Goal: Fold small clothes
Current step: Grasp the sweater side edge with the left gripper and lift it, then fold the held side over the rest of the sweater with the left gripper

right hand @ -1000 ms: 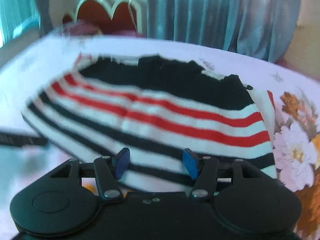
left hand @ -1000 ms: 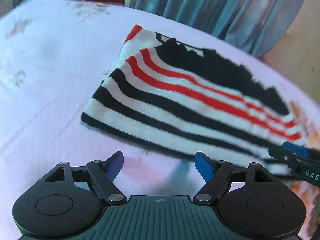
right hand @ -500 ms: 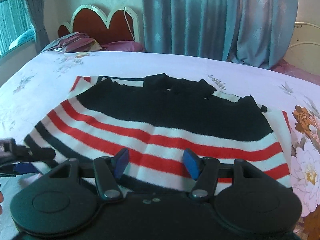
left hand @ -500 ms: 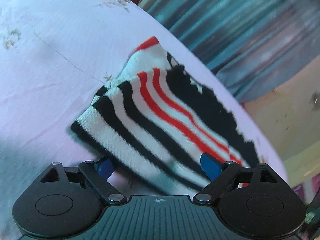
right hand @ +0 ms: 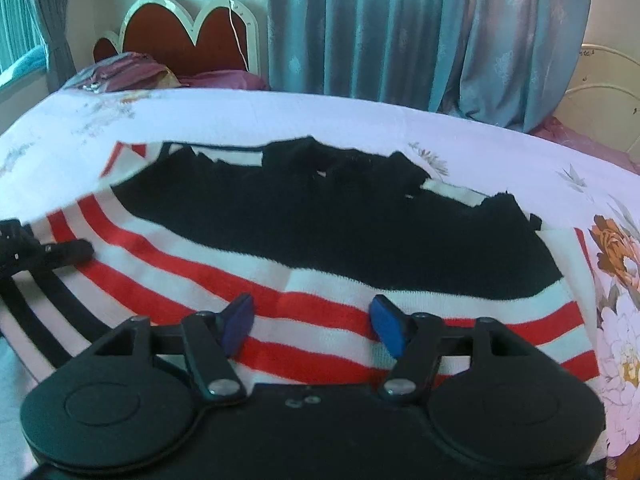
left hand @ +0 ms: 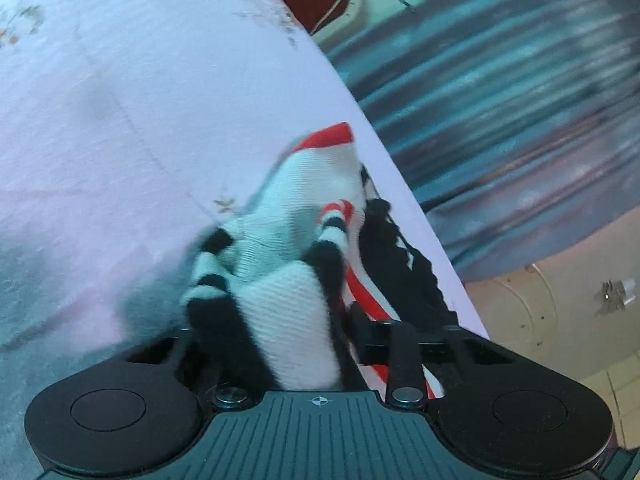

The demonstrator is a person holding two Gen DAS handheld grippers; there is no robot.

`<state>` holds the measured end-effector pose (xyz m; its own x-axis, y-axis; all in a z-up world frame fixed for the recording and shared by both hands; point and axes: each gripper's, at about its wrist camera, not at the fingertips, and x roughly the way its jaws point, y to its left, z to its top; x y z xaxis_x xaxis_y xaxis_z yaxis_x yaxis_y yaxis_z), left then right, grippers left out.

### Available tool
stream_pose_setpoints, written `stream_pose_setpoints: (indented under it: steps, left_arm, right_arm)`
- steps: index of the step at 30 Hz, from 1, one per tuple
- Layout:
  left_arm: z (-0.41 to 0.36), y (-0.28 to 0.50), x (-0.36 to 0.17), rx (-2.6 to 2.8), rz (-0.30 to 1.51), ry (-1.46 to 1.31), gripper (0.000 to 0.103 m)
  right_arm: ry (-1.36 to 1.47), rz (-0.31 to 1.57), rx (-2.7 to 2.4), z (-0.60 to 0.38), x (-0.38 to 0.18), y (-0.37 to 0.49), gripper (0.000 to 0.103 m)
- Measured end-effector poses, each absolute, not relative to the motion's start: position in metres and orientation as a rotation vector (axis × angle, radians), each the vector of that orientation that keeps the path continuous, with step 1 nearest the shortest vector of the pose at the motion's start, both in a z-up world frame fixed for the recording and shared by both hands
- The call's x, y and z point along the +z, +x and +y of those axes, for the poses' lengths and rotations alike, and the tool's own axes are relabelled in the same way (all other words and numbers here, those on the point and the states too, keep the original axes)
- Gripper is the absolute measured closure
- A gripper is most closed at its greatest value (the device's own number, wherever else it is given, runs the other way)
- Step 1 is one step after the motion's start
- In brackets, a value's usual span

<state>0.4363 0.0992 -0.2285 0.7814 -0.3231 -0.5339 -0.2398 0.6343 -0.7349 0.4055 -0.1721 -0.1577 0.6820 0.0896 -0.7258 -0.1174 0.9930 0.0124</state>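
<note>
We see a striped knitted garment (right hand: 304, 248) spread on a pale floral bedsheet (right hand: 280, 116), its far part black, its middle banded red and white, and its near left edge banded black and white. In the left wrist view the left gripper (left hand: 280, 320) has a bunched corner of the garment (left hand: 288, 300) between its fingers; its jaws are closing, and the cloth is gathered and pinched up into folds between them, so we read it as gripping the fabric at that near left corner. From the right wrist view the same gripper (right hand: 60, 254) shows as a dark tip lying on the striped edge at the far left of the picture. The right gripper (right hand: 312, 320) hangs just over the near red and white bands with its blue pads (right hand: 386, 328) apart; its jaws are opening and the pads press on nothing, though the cloth lies beneath them. We find no container in either view. Of writing or labels, we can read none: the small marks on the gripper bodies are too small to make out. Beyond the bed stand blue-grey curtains (right hand: 420, 32) and a red scalloped headboard (right hand: 188, 36) with crumpled purple bedding (right hand: 132, 72) in front of it, at the far left. The sheet carries large printed flowers (right hand: 616, 272) at the right edge, just beside the garment's right side.
</note>
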Motion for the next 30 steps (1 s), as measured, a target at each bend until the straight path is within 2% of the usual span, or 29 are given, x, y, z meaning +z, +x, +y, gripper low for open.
stream_pose_setpoints:
  steps: [5, 13, 20, 25, 30]
  left_arm:
    - [0.089, 0.441, -0.222, -0.053, 0.686, -0.856, 0.086]
    - [0.072, 0.439, -0.175, -0.109, 0.604, -0.673, 0.088]
    - [0.007, 0.447, -0.117, -0.301, 0.537, -0.378, 0.088]
    - [-0.048, 0.445, -0.091, -0.449, 0.523, -0.214, 0.088]
    - [-0.109, 0.432, -0.106, -0.572, 0.589, -0.092, 0.088]
  right_arm:
    - [-0.031, 0.794, 0.101, -0.172, -0.161, 0.401, 0.037]
    - [-0.067, 0.799, 0.122, -0.171, -0.162, 0.402, 0.036]
    - [-0.043, 0.807, 0.14, -0.177, -0.16, 0.404, 0.036]
    - [0.113, 0.775, 0.107, -0.219, -0.14, 0.39, 0.037]
    - [0.199, 0.757, 0.001, -0.286, -0.129, 0.365, 0.037]
